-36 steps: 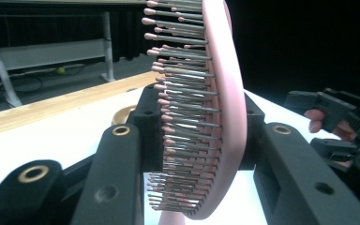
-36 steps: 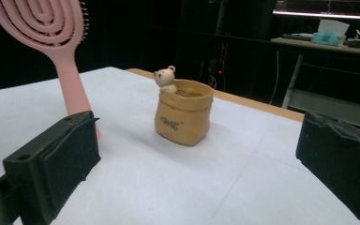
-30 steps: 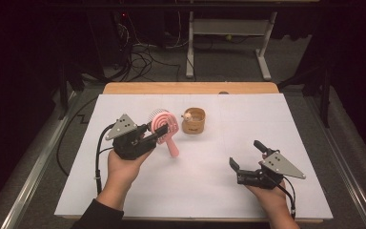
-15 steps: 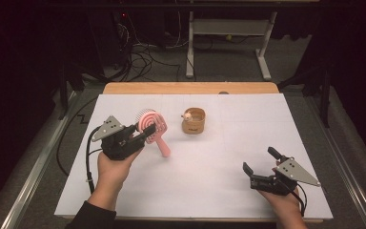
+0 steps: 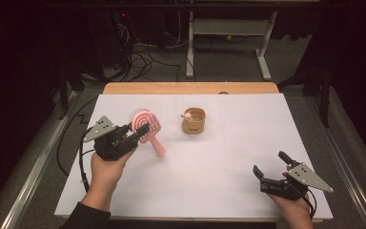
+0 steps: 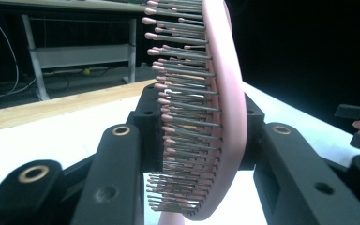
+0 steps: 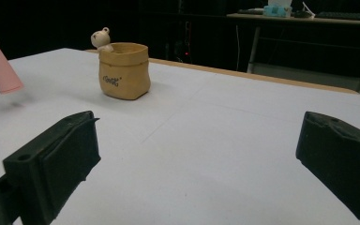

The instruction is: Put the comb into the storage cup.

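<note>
A pink hairbrush [image 5: 147,129] is held off the table at the left, its handle pointing down and right. My left gripper [image 5: 134,135] is shut on the brush head; in the left gripper view the jaws press both sides of the bristled head [image 6: 201,117]. A small tan pot with a bear figure [image 5: 193,120] stands near the table's middle; it also appears in the right gripper view [image 7: 123,70]. My right gripper [image 5: 270,168] rests low at the front right, jaws wide apart, nothing between them. The brush handle tip [image 7: 0,65] shows at the left.
The table [image 5: 248,124] is covered with a white sheet, a wooden edge at the back. Desk legs and cables lie on the floor beyond. A metal rail [image 5: 33,167] runs along the left side.
My left gripper has carried the brush left and toward the person, away from the pot. My right gripper has pulled back toward the front right edge.
</note>
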Demonstrator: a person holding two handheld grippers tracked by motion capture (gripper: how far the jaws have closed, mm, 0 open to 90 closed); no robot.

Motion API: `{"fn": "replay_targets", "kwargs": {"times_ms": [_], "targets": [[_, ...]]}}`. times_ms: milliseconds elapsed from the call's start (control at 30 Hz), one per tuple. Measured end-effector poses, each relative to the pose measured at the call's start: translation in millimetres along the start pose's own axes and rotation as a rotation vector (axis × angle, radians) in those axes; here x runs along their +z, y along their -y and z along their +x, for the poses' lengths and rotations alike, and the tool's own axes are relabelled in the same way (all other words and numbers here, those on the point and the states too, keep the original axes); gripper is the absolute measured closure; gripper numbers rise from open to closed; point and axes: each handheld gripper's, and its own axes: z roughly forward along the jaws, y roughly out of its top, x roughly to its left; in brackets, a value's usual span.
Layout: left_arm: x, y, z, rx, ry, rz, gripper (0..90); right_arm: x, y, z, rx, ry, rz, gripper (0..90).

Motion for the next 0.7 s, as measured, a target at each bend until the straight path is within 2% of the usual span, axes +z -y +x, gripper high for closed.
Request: {"fn": "replay_targets", "kwargs": {"times_ms": [133, 300, 500, 633, 700], "targets": [[3.9, -1.4, -0.6, -0.023, 0.004, -0.009, 63.0, 4.5, -1.9, 4.9, -0.014, -0.023, -0.007, 0.3], [12.4, -1.4, -6.0, -0.035, 0.012, -0.009, 63.0, 5.2, -5.2, 6.3, -0.009, -0.015, -0.03, 0.3], [12.7, -10.2, -13.5, -0.018, 0.027, -0.029, 63.0, 9.0, -5.9, 6.8, -0.01, -0.016, -0.027, 0.3], [15.1, -16.8, -13.7, -0.025, 0.024, -0.034, 63.0, 9.6, -5.4, 6.7, -0.002, -0.014, -0.025, 0.3], [17.3, -18.9, -14.3, -0.017, 0.015, -0.028, 63.0, 9.5, -6.1, 7.0, -0.01, -0.013, -0.027, 0.3]]}}
